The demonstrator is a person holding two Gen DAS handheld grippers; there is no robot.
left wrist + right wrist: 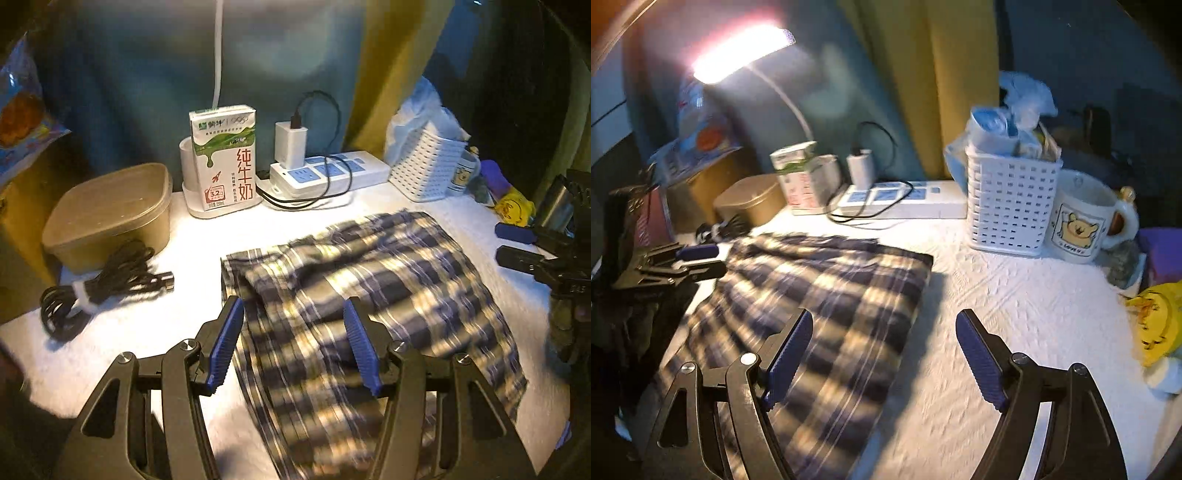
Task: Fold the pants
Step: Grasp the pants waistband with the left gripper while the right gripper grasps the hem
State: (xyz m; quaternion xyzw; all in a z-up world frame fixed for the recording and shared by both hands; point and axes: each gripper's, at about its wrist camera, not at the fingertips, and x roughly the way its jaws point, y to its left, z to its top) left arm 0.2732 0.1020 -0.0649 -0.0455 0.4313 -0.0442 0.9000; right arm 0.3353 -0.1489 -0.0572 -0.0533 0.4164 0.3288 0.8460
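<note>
The plaid pants (369, 295) lie folded on the white textured table cover (147, 332); they also show in the right wrist view (820, 306). My left gripper (293, 306) is open and empty, hovering over the near left part of the pants. It also shows at the left edge of the right wrist view (701, 258). My right gripper (884, 321) is open and empty above the pants' right edge. It shows at the right edge of the left wrist view (509, 242).
At the back stand a brown lidded box (110, 210), a milk carton (225, 155), a power strip (328, 173) with a charger, a white basket (1008, 206) and a bear mug (1082, 221). A coiled black cable (99, 284) lies left. A yellow toy (1156, 321) lies right.
</note>
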